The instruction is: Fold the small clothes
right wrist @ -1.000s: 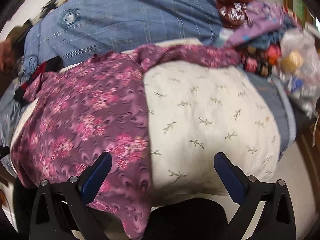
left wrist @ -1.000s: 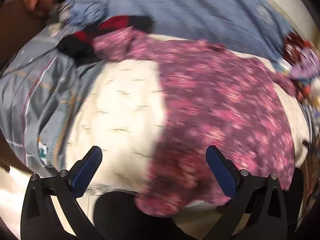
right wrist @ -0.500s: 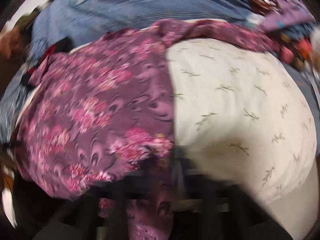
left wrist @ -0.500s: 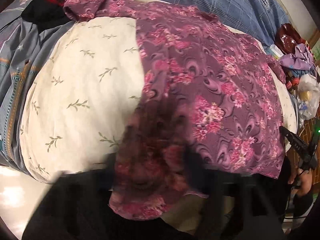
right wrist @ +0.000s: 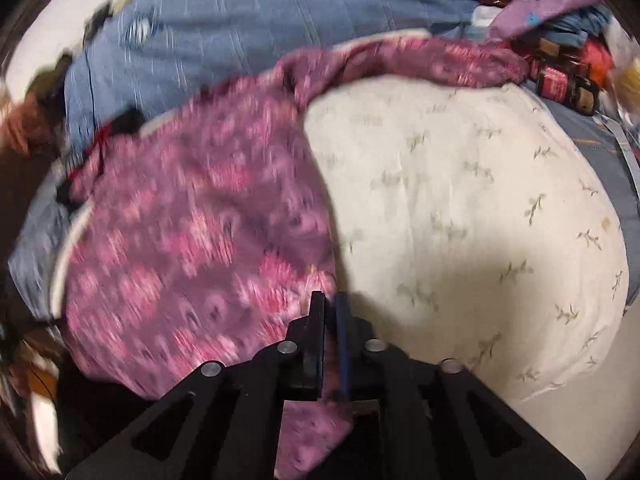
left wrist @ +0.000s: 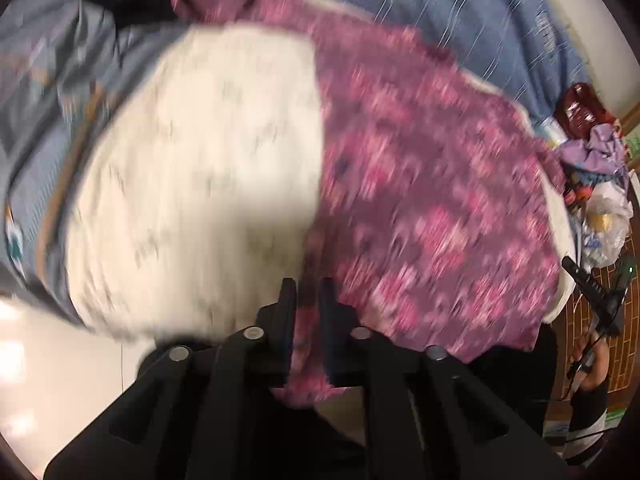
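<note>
Lengthwise, the purple floral garment (left wrist: 432, 184) runs away across the cream cushion (right wrist: 460, 216), both grippers' jaws clamped on its near hem.

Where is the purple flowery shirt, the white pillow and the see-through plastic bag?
purple flowery shirt (left wrist: 432, 208), left wrist view, middle of the cloth.
white pillow (right wrist: 472, 216), right wrist view, bare top with leaf print.
plastic bag (left wrist: 606, 226), left wrist view, crinkled middle.
</note>
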### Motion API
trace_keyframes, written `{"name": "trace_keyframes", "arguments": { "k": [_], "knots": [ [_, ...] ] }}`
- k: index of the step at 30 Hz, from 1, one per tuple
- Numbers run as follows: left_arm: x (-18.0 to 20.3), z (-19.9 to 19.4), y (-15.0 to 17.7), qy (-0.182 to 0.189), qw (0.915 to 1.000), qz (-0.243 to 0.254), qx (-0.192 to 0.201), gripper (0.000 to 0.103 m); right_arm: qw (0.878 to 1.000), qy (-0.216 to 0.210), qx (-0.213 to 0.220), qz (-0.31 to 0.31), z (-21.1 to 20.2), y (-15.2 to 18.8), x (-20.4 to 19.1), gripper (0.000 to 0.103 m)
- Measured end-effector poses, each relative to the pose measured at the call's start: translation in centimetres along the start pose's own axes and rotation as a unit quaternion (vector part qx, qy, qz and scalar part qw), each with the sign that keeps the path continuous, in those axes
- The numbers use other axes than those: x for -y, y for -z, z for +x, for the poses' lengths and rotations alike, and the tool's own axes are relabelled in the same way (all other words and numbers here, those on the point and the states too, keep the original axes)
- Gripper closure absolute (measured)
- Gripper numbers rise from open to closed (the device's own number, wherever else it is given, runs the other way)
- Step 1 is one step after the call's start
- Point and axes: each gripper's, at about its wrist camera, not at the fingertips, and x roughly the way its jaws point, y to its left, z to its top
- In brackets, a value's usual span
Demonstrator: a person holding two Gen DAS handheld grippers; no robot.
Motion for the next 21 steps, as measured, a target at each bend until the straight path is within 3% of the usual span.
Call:
{"name": "trace_keyframes", "arguments": {
  "k": [1, 2, 3, 4, 5, 9, 11, 12, 16, 18, 21],
  "knots": [
    [0.4, -0.1, -0.9, 0.007, 0.9999, 0.004, 0.009, 0.064, 1.000, -0.016, 0.011, 0.017, -0.1, -1.0, 0.2, 0.084],
    [0.9, -0.2, -1.8, 0.008, 0.9998, 0.004, 0.017, 0.055, 0.999, -0.030, 0.020, 0.033, 0.1, -2.3, 0.1, 0.078],
    [1.7, 0.0, -2.9, 0.009, 0.9996, 0.005, 0.028, 0.048, 0.998, -0.036, 0.026, 0.038, 0.5, -3.2, -0.3, 0.064],
    [2.5, 0.4, -3.9, 0.009, 0.9994, 0.008, 0.033, 0.048, 0.998, -0.040, 0.029, 0.036, 1.2, -4.4, -0.7, 0.051],
    [3.6, 1.2, -5.0, 0.009, 0.9994, 0.011, 0.030, 0.048, 0.998, -0.039, 0.030, 0.032, 2.0, -5.3, -1.0, 0.050],
    [6.6, 4.0, -7.4, 0.013, 0.9997, 0.017, 0.014, 0.048, 0.999, -0.016, 0.010, 0.027, 7.6, -8.4, -2.9, 0.052],
    [7.6, 5.4, -7.8, -0.016, 0.9995, 0.026, 0.007, 0.048, 1.000, -0.008, 0.002, 0.010, 9.5, -8.8, -3.6, 0.082],
    [7.8, 6.0, -7.8, -0.029, 0.9991, 0.030, 0.001, 0.048, 1.000, 0.013, -0.006, -0.001, 10.4, -8.9, -3.9, 0.092],
    [8.1, 6.8, -7.9, -0.040, 0.9980, 0.047, -0.013, 0.048, 0.999, -0.035, 0.003, 0.038, 9.0, -9.6, -1.9, 0.090],
    [8.2, 6.4, -8.4, -0.030, 0.9982, 0.050, -0.014, 0.048, 0.994, -0.040, 0.038, 0.091, 6.9, -10.9, 1.8, 0.088],
    [9.1, 6.3, -9.9, -0.006, 0.9991, 0.043, -0.004, 0.048, 0.979, -0.022, 0.078, 0.185, 4.8, -13.8, 8.5, 0.075]
  ]
}}
